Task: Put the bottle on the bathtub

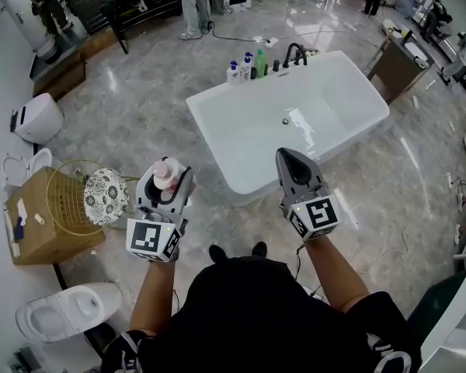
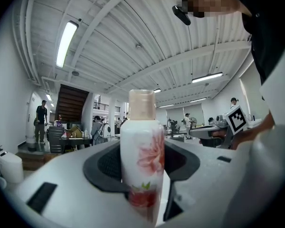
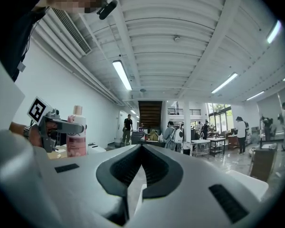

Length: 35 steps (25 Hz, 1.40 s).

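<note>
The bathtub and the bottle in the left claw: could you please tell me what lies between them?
Only bare floor lies between the bottle, gripped in the left claw, and the bathtub; the head view shows it.

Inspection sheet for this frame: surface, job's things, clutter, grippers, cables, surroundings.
Surface: glossy grey marble floor; no table in use.
Job's things: white bottle with a flower print and a pale cap, upright in the left gripper; white bathtub ahead, looks empty.
Clutter: small bottles grouped on the tub's far corner beside a black faucet; cardboard box and wire basket at the left.
Grippers: left gripper closed on the bottle, short of the tub; right gripper shut, nothing between its jaws.
Cables: black cable on the floor beyond the tub.
Surroundings: toilets at the left; people standing in the background.
</note>
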Each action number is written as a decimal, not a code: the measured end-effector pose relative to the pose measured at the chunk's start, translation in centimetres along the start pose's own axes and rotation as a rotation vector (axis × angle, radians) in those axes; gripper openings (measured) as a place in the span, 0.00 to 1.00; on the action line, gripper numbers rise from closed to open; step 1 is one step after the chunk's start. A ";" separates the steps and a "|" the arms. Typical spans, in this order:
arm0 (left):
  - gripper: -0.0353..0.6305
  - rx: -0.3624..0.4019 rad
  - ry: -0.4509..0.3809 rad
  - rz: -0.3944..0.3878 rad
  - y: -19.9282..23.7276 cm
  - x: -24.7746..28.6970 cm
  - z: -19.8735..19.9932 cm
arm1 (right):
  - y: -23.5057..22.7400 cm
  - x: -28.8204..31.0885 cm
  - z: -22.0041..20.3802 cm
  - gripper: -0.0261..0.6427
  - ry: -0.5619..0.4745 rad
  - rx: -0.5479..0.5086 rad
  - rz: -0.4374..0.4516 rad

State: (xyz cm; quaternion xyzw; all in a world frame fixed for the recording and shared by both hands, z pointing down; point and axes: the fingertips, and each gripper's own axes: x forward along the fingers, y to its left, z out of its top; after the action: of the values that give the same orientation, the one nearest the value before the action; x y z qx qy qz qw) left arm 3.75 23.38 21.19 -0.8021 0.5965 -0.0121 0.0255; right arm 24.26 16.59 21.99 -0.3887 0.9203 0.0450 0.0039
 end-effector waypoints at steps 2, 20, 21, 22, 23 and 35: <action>0.38 -0.004 -0.005 0.005 1.1 -0.4 -0.3 | 0.3 0.5 -0.1 0.06 -0.006 -0.005 -0.030; 0.38 -0.028 -0.002 0.005 12.2 -3.3 -2.3 | 6.6 6.9 -1.6 0.06 0.038 0.005 -0.113; 0.38 -0.028 -0.002 0.004 12.5 -3.2 -2.3 | 6.6 7.3 -1.9 0.06 0.045 0.008 -0.117; 0.38 -0.030 -0.001 0.005 12.9 -3.1 -2.4 | 6.6 7.7 -2.1 0.06 0.050 0.011 -0.121; 0.38 -0.032 0.001 0.007 13.2 -2.8 -2.5 | 6.5 8.1 -2.3 0.06 0.054 0.013 -0.126; 0.38 -0.020 0.020 0.018 19.5 3.7 -4.2 | 3.3 17.2 -6.1 0.06 0.076 0.064 -0.140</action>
State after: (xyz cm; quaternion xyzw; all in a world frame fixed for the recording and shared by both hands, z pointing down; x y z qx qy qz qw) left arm -14.00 14.16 24.27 -0.7968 0.6039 -0.0140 0.0115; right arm 10.07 6.03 27.60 -0.4530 0.8914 0.0003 -0.0156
